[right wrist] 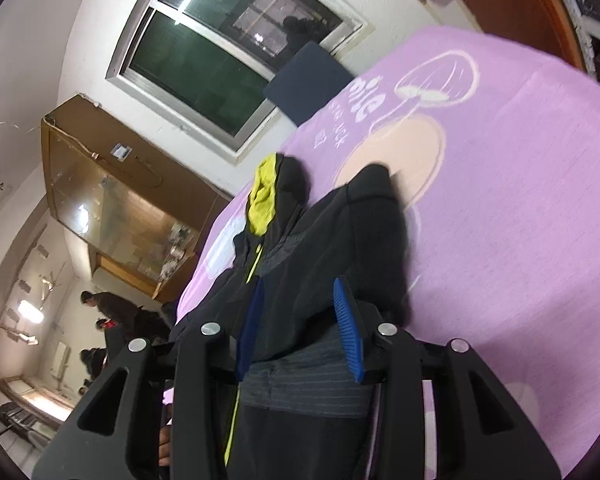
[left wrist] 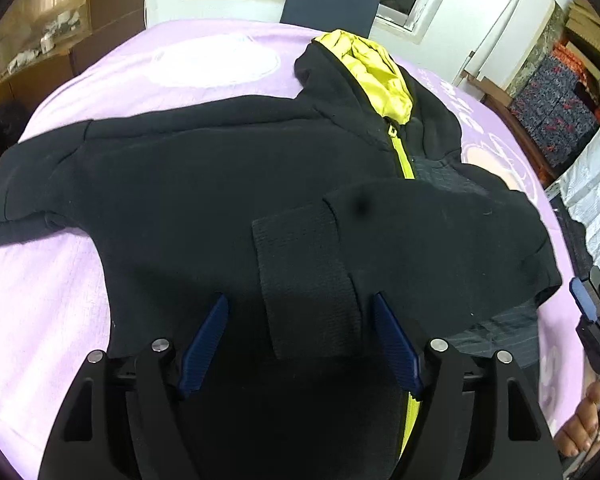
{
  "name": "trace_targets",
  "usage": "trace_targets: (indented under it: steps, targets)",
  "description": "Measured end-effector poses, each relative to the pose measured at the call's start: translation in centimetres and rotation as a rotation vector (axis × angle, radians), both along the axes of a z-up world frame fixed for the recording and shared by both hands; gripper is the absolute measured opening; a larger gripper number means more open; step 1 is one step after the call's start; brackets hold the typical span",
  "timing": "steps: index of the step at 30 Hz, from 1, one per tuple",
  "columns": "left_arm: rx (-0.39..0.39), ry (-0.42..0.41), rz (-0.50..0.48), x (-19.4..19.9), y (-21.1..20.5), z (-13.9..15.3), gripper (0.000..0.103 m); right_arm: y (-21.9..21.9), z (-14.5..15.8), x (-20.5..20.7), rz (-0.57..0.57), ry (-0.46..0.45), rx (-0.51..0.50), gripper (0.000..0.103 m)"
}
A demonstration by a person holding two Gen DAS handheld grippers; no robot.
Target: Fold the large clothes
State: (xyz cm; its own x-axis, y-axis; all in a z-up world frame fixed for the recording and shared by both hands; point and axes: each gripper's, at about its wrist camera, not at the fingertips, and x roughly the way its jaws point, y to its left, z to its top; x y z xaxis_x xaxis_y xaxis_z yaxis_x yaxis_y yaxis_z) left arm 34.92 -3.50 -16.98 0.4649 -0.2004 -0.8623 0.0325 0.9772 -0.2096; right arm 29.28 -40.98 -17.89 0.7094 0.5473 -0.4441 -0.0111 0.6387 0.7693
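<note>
A black zip hoodie (left wrist: 188, 184) with a yellow-lined hood (left wrist: 376, 68) and yellow zipper lies spread on a purple blanket (left wrist: 52, 280). Its right sleeve is folded across the chest, the ribbed cuff (left wrist: 308, 280) lying between my left gripper's blue fingers. My left gripper (left wrist: 300, 344) is open just above the cuff. In the right wrist view the hoodie (right wrist: 300, 248) runs away from me, hood (right wrist: 264, 200) at the far end. My right gripper (right wrist: 300, 328) is open over the hoodie's side near the striped hem; it also shows in the left wrist view (left wrist: 588, 308).
The purple blanket (right wrist: 520, 220) covers the whole table, with bare cloth to the right of the hoodie. A dark blue chair back (left wrist: 332, 4) stands at the far edge under a window. Stacked boxes (left wrist: 556, 112) stand at the right. People (right wrist: 104, 308) stand far off.
</note>
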Motion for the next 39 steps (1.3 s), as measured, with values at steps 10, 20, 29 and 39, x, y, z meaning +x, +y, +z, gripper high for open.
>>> trace_targets:
  steps: [10, 20, 29, 39]
  targets:
    - [0.007, -0.074, -0.049, 1.2, -0.2, 2.1, 0.015, 0.3, -0.5, 0.0, -0.013, 0.016, -0.047, 0.037]
    - [0.150, -0.210, -0.031, 1.1, 0.9, 5.8, 0.015, 2.5, 0.7, 0.3, 0.034, -0.032, -0.174, 0.028]
    - [0.175, -0.144, 0.008, 1.8, 2.9, 2.7, 0.017, 3.9, 0.4, 1.8, 0.041, -0.021, -0.267, 0.016]
    - [0.173, -0.141, 0.096, 1.2, 5.0, 2.8, 0.026, 4.0, -3.4, 4.3, 0.087, 0.161, -0.291, 0.004]
